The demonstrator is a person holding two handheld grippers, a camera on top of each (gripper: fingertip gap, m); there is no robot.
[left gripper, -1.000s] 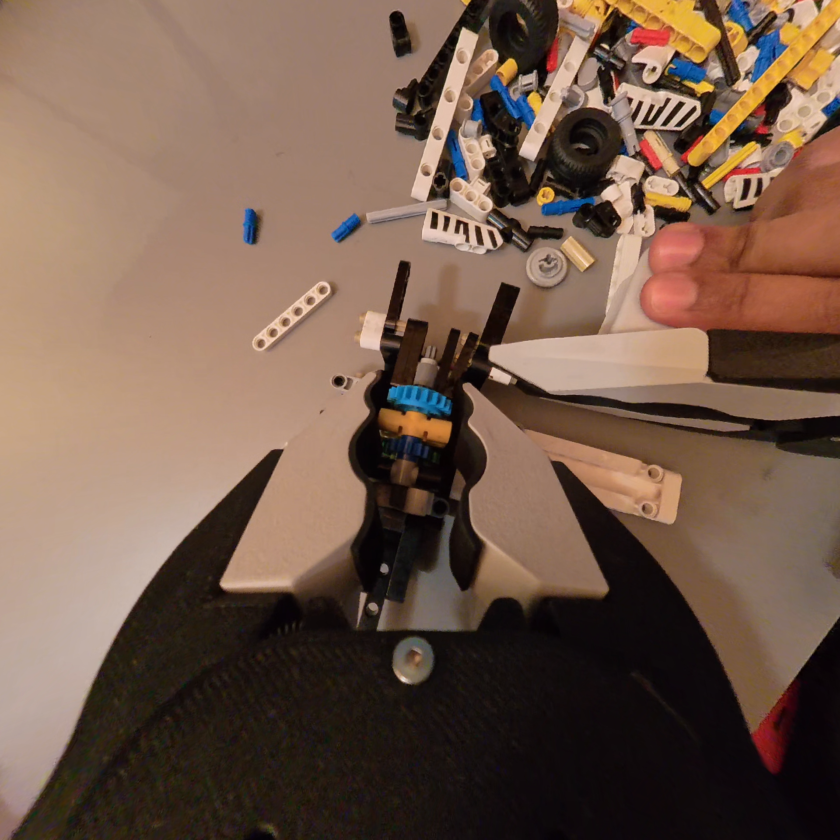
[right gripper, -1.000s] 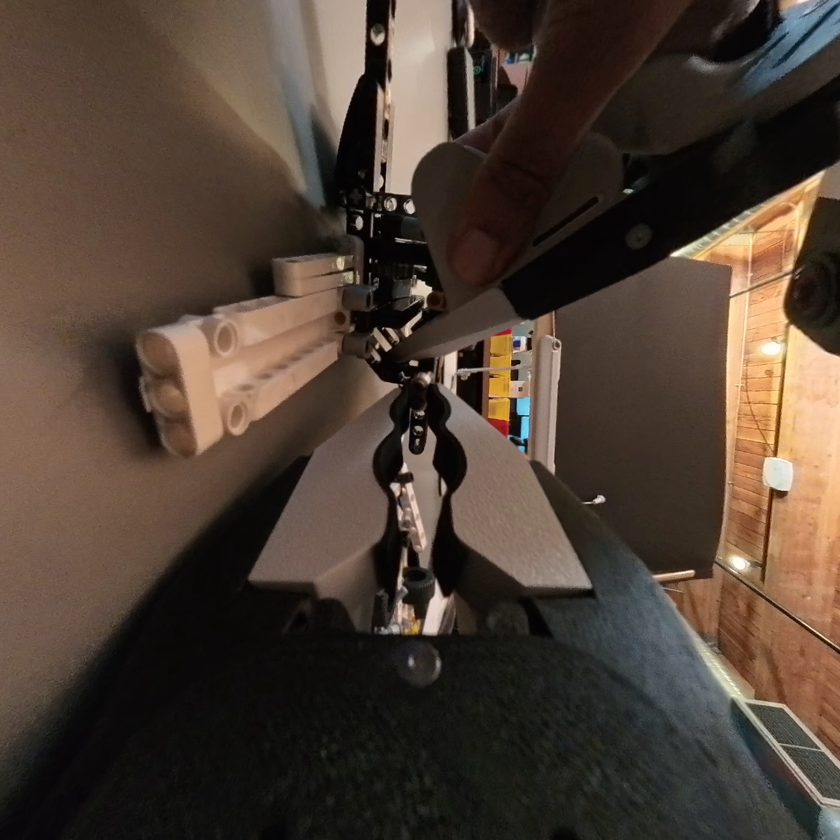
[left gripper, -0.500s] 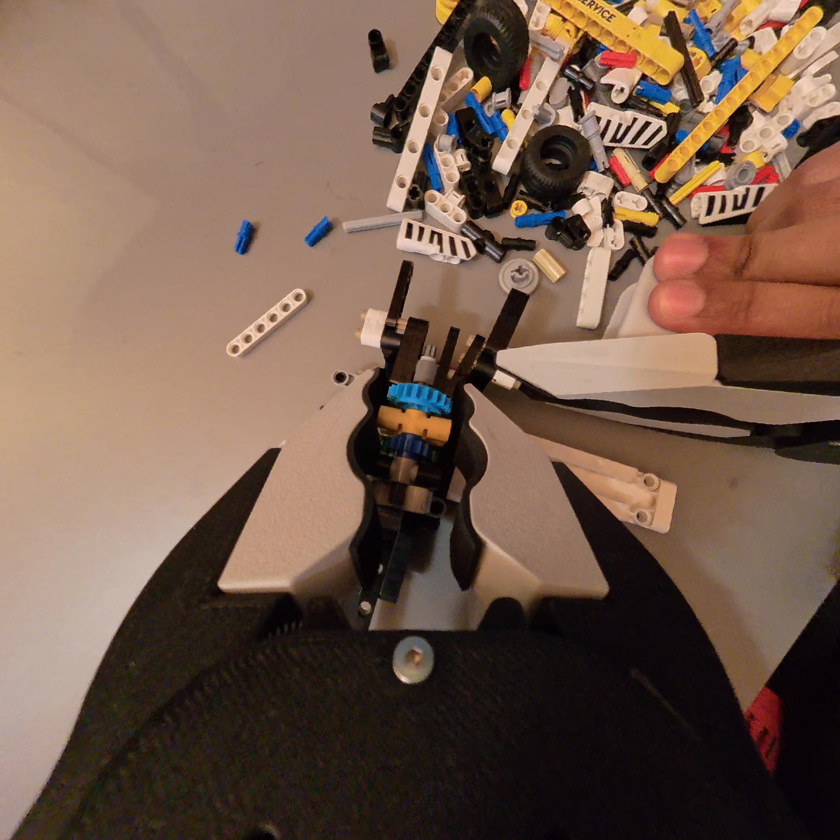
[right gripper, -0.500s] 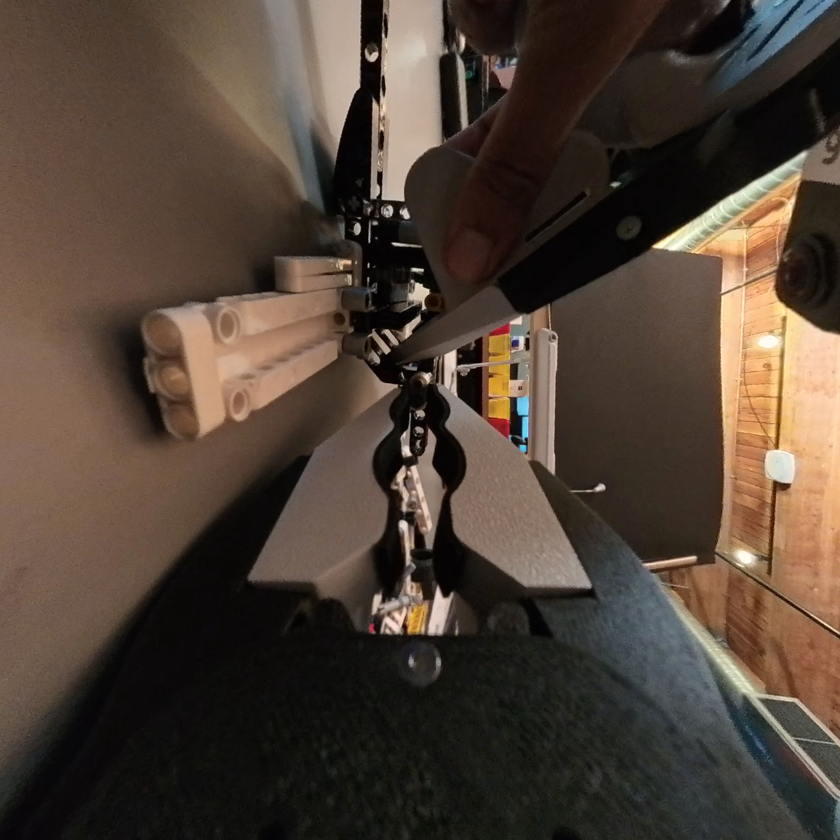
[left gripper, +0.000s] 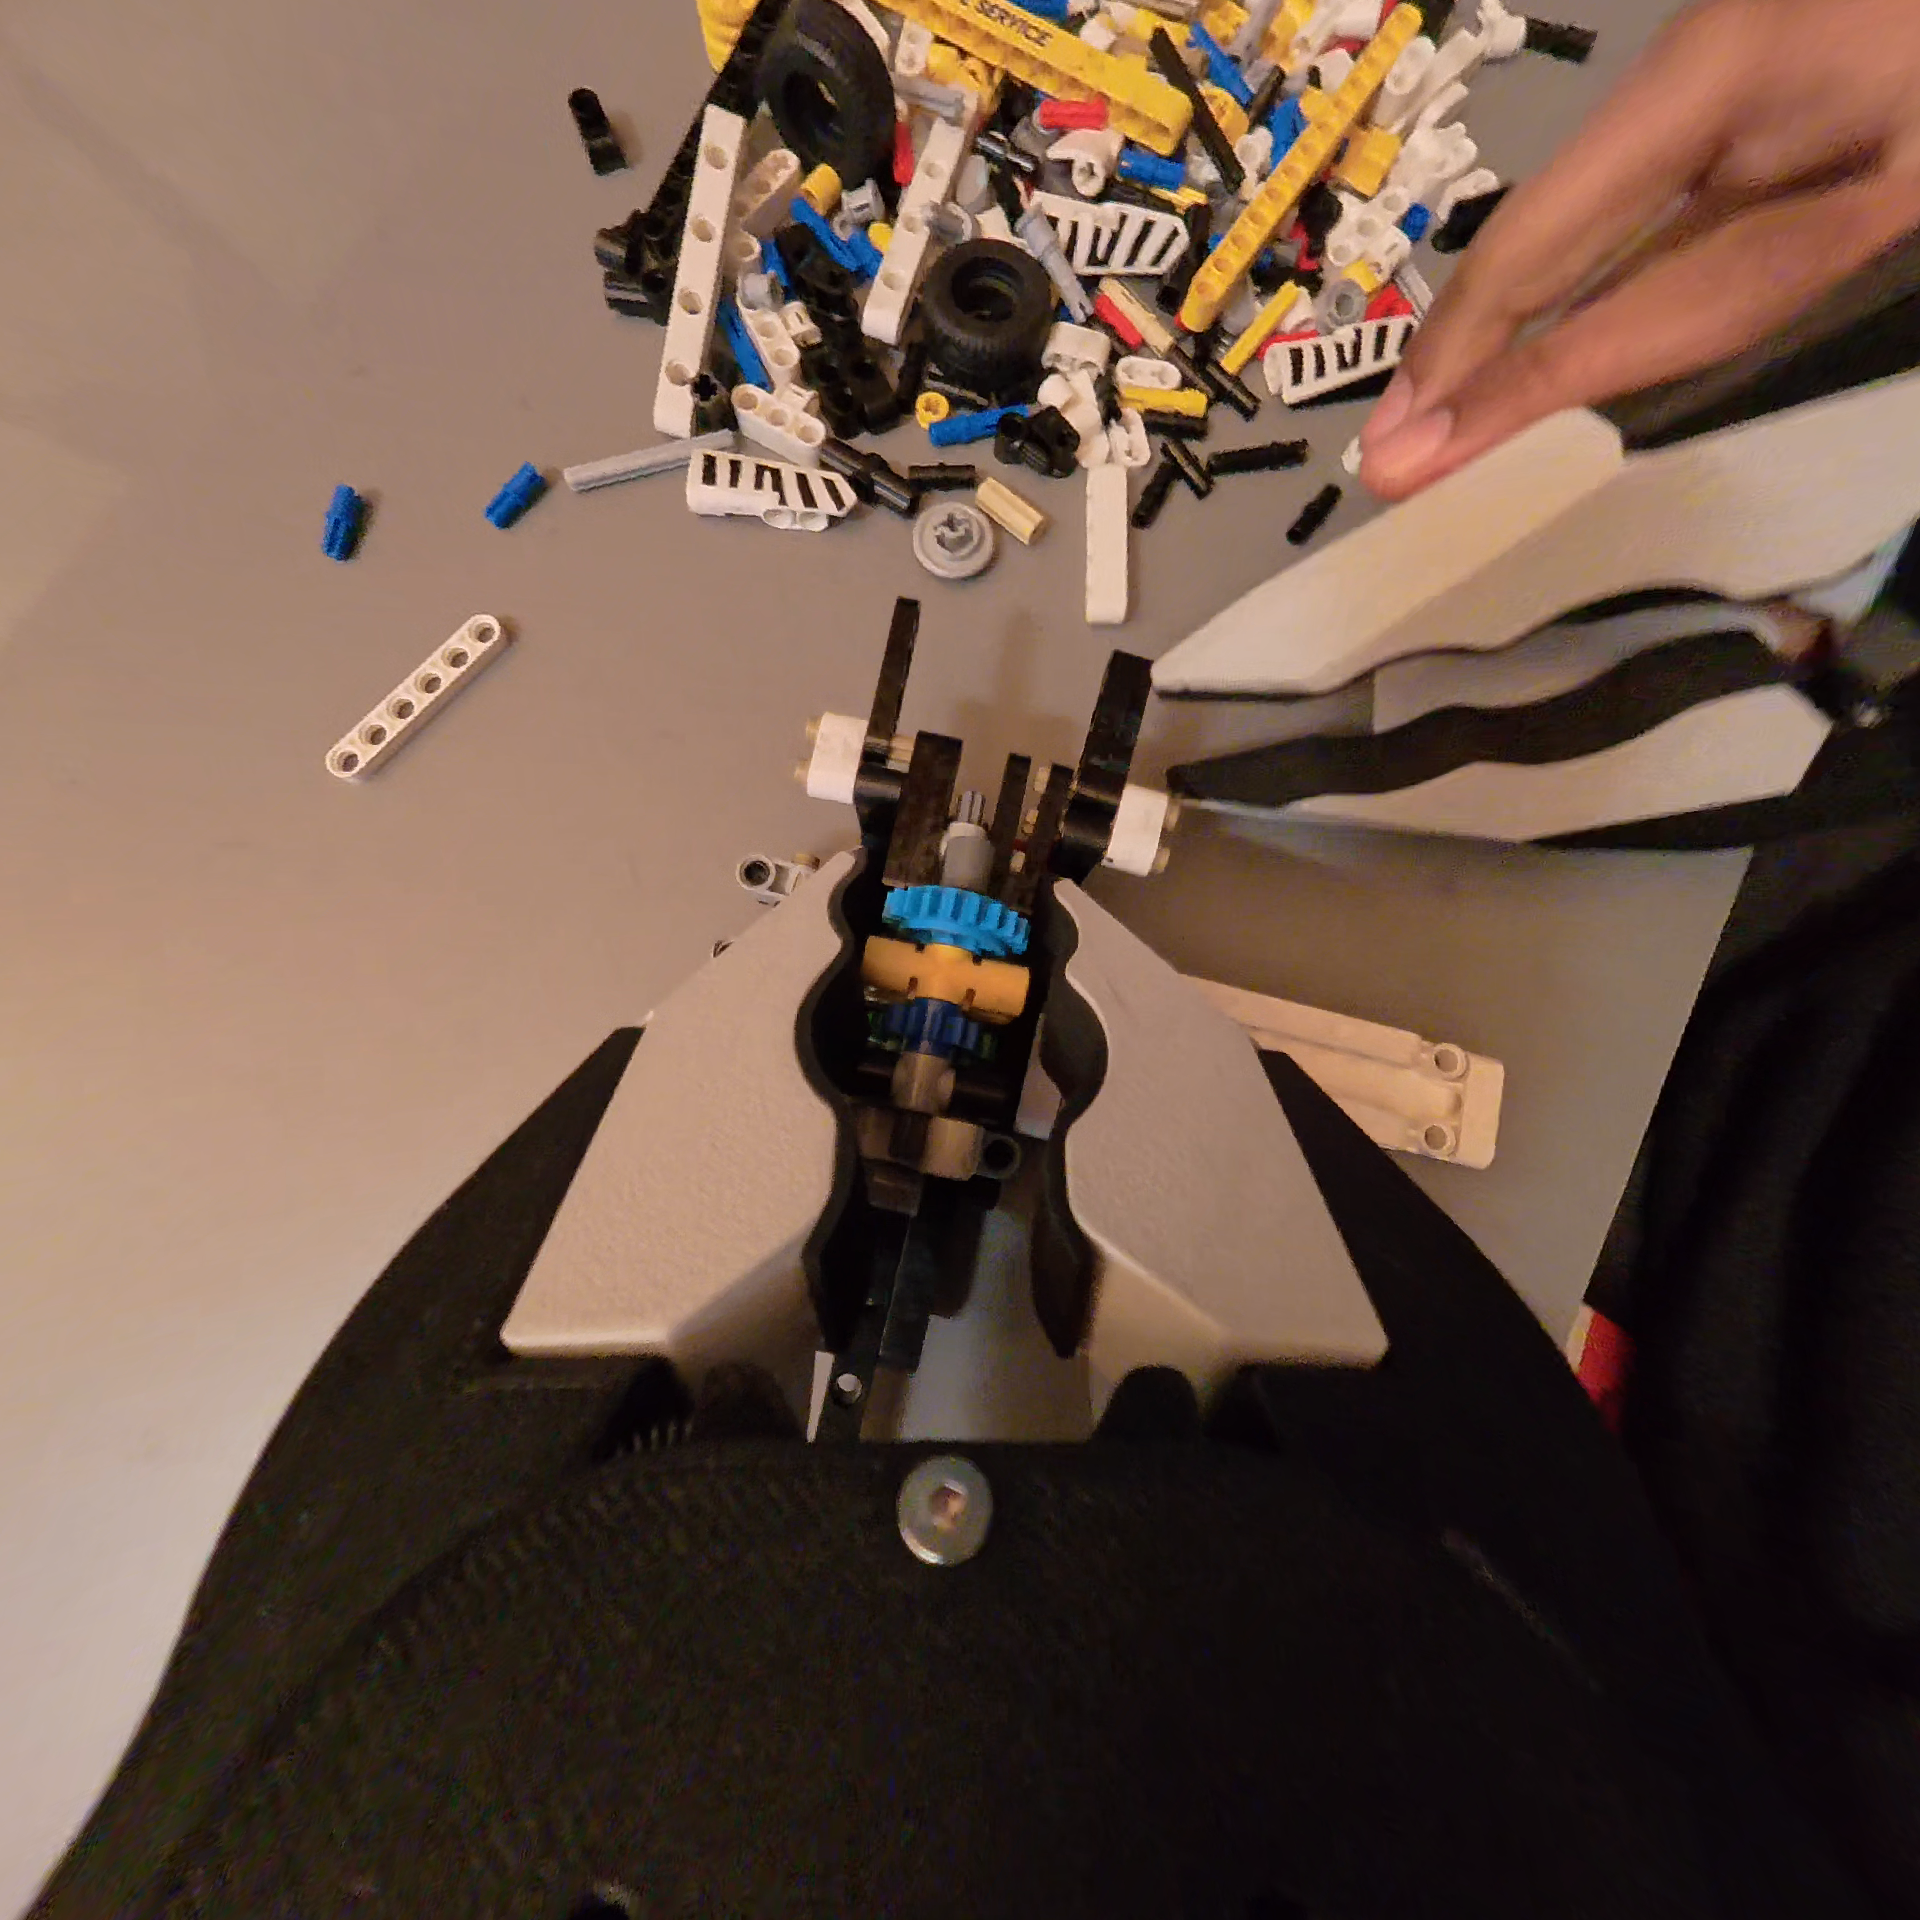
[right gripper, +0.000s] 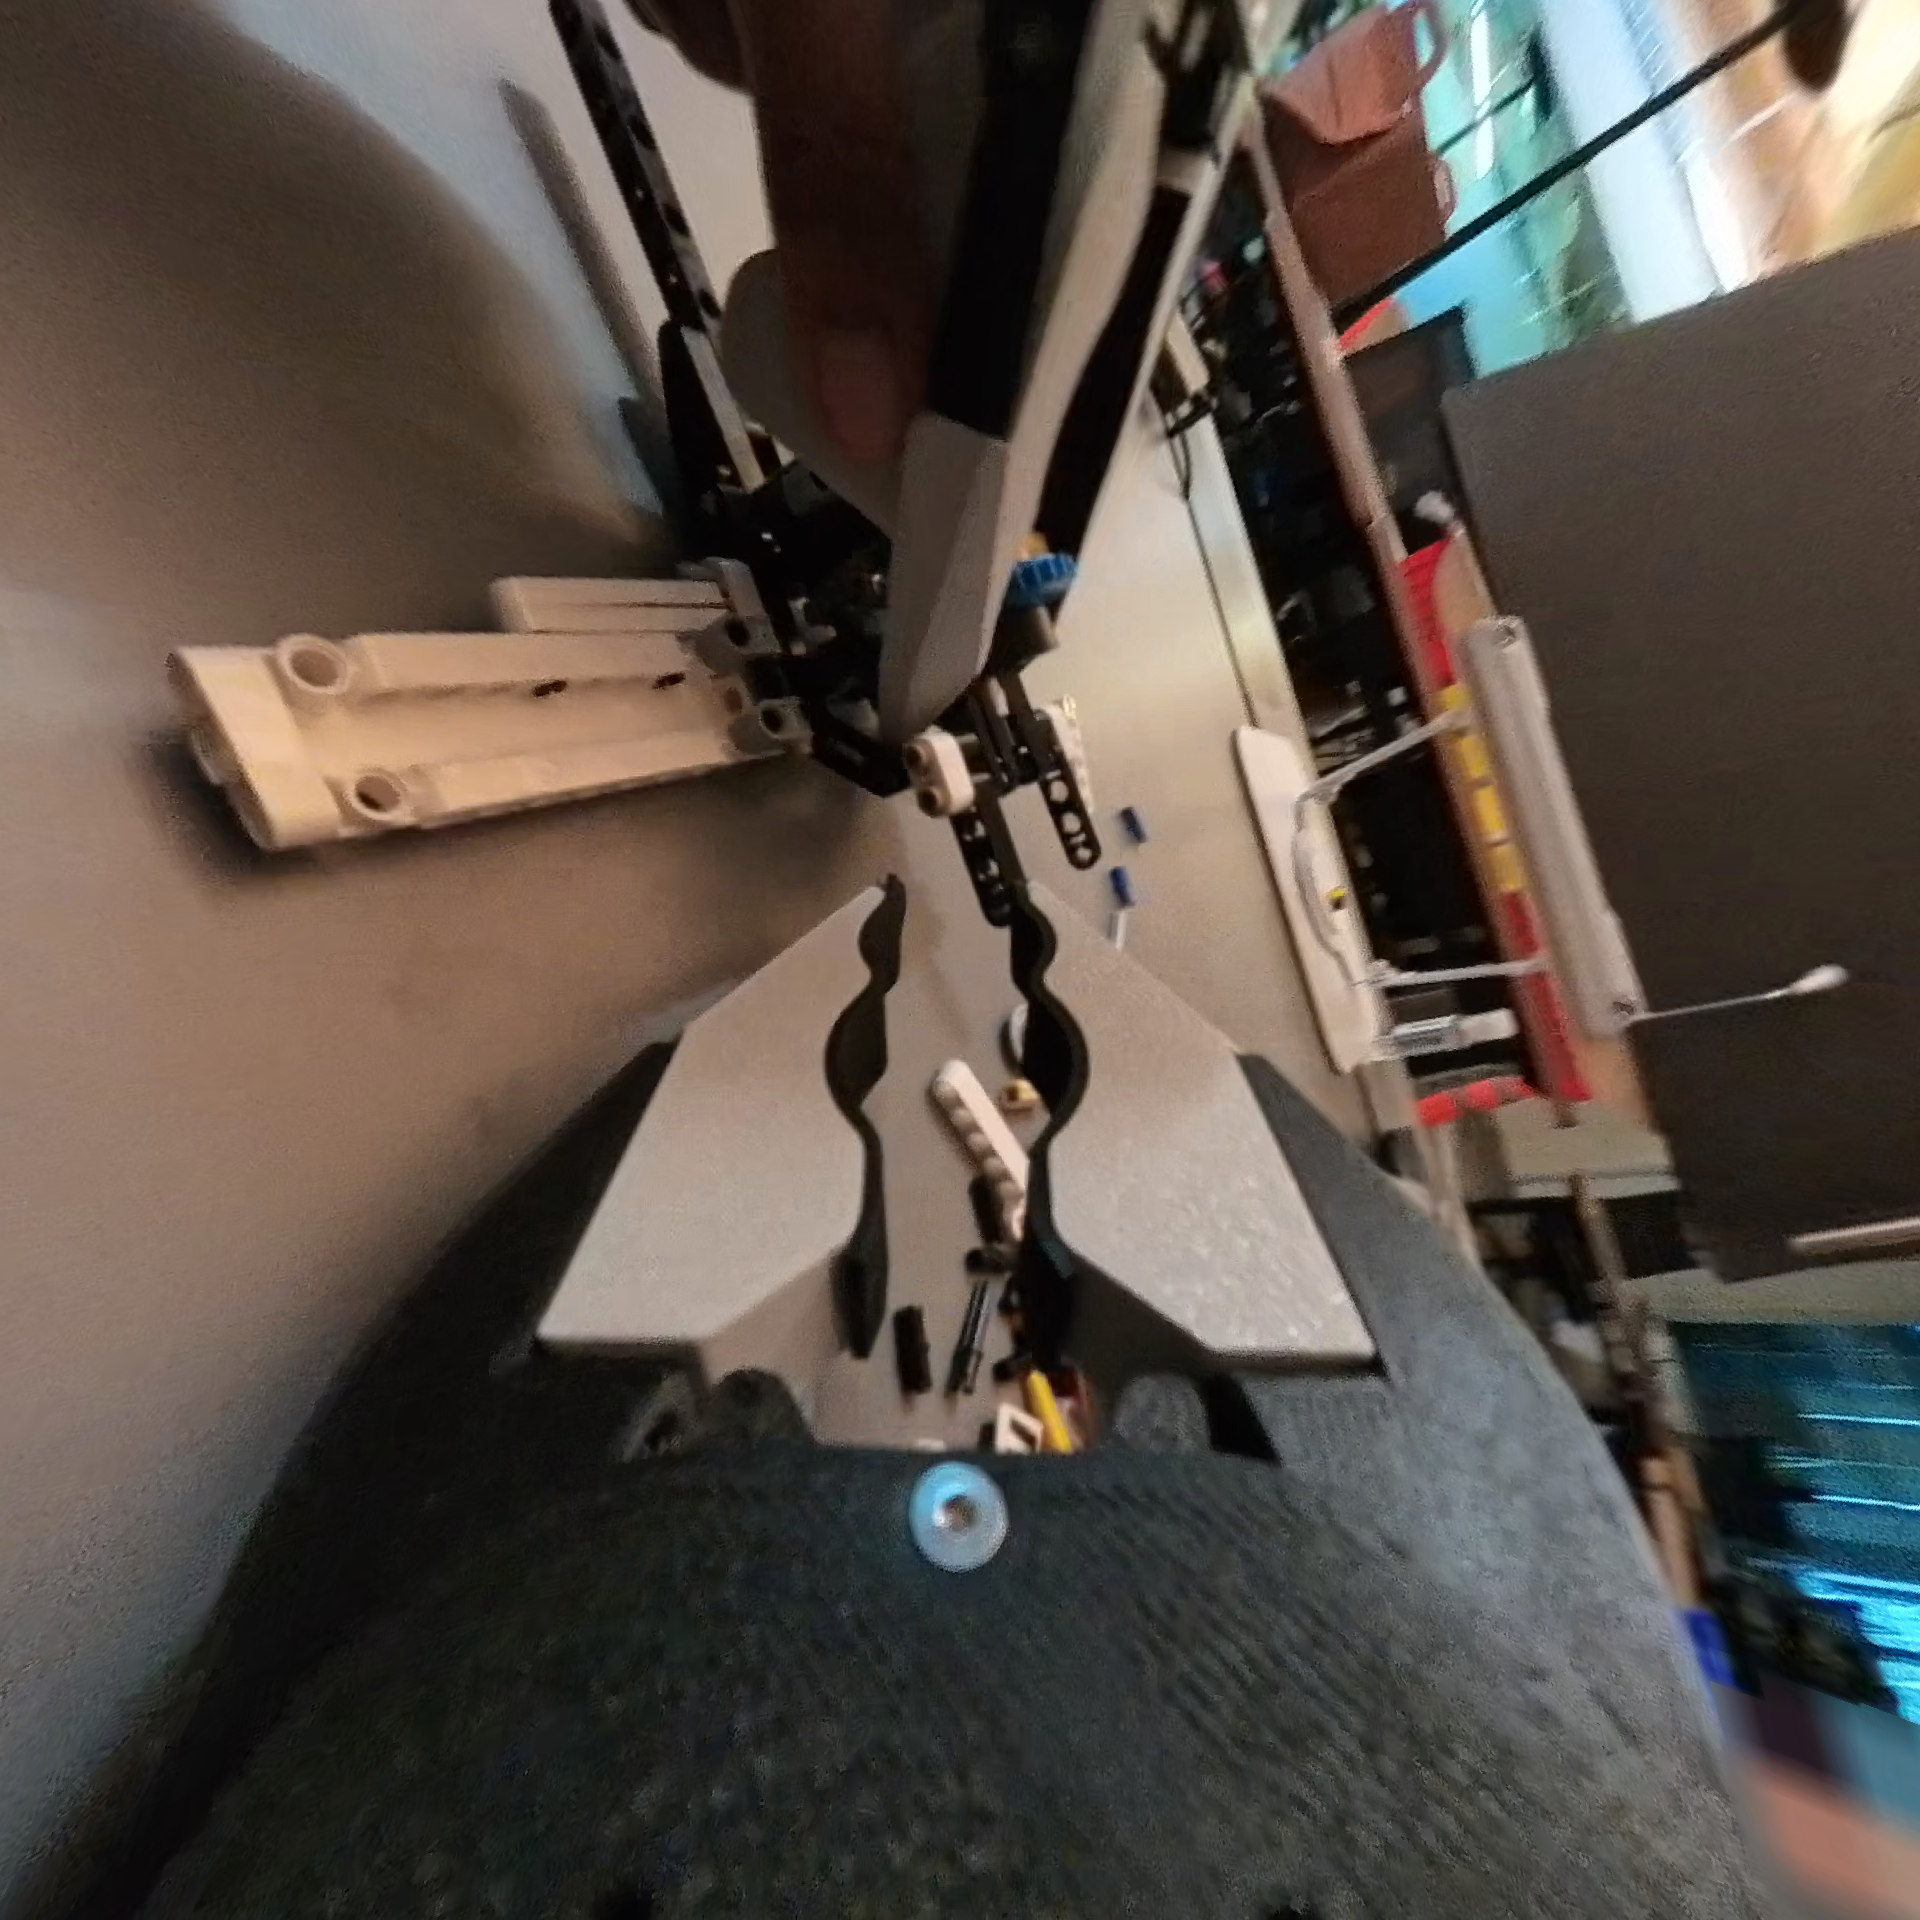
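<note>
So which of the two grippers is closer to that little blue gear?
The left gripper: the light blue gear sits right between its fingers, inside the black brick assembly it clamps. The right gripper is open, off to the assembly's right side.

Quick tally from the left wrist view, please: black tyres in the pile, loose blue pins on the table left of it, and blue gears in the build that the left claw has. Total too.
Black tyres: 2
Loose blue pins: 2
Blue gears in the build clamped in the left claw: 2
Total: 6
</note>
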